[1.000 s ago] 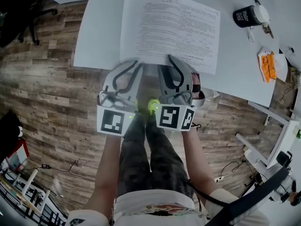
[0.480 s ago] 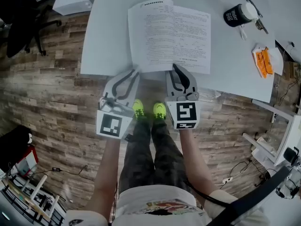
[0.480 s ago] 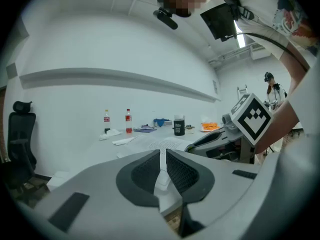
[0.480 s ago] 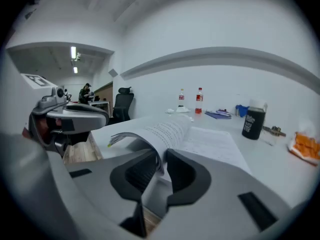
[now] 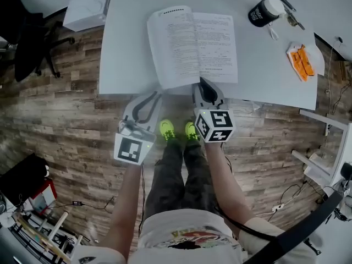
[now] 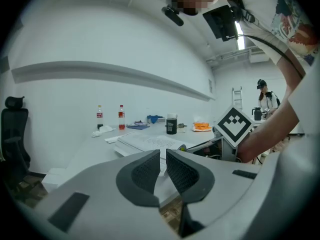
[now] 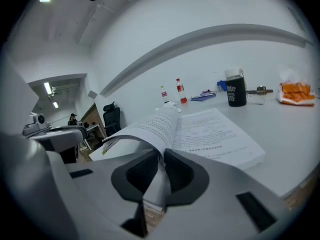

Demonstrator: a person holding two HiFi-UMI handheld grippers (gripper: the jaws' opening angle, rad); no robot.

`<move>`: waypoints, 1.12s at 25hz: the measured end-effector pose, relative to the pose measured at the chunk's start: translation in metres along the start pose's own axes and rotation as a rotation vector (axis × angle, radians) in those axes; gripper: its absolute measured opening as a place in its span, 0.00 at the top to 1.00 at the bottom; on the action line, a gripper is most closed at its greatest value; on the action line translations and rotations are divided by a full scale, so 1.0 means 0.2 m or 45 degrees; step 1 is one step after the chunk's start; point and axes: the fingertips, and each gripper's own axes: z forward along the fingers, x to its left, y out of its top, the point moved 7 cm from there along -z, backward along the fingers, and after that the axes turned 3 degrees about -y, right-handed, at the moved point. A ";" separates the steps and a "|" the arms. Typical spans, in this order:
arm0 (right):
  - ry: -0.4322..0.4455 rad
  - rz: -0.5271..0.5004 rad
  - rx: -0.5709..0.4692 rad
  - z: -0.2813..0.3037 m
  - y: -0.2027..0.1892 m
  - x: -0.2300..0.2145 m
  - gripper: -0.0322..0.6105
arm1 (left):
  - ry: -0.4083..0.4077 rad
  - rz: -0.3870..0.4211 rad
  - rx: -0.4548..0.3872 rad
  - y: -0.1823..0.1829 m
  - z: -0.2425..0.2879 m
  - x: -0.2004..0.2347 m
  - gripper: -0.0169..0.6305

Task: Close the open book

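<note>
The open white printed book (image 5: 192,43) lies in the head view on the white table (image 5: 126,48), just ahead of both tools. Its near edge meets the right tool (image 5: 202,82), and the left tool (image 5: 157,95) hangs off the table edge near the book's left corner. In the left gripper view the left tool (image 6: 162,154) is clenched on nothing, with the book (image 6: 150,143) beyond its tips. In the right gripper view the right tool (image 7: 161,156), its jaws just closing, pinches a curled page (image 7: 155,126) lifted off the book.
</note>
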 end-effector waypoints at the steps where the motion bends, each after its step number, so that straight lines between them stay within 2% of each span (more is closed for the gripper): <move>1: -0.001 0.028 0.008 0.00 0.00 0.00 0.87 | -0.003 -0.005 -0.003 0.01 0.00 0.00 0.95; 10: -0.019 0.332 0.087 0.01 -0.01 -0.07 0.88 | -0.088 0.066 0.025 0.12 0.04 -0.05 0.95; 15: -0.021 0.421 0.112 0.00 0.00 -0.09 0.89 | -0.105 0.066 0.038 0.17 0.03 -0.07 0.95; 21: -0.060 0.479 0.137 -0.01 0.00 -0.12 0.88 | -0.128 0.047 0.045 0.24 0.03 -0.09 0.95; 23: -0.064 0.528 0.140 -0.03 -0.02 -0.16 0.82 | -0.128 0.025 0.040 0.26 0.03 -0.10 0.95; 28: -0.050 0.489 0.182 -0.03 -0.02 -0.17 0.82 | -0.138 0.005 0.050 0.31 0.05 -0.11 0.95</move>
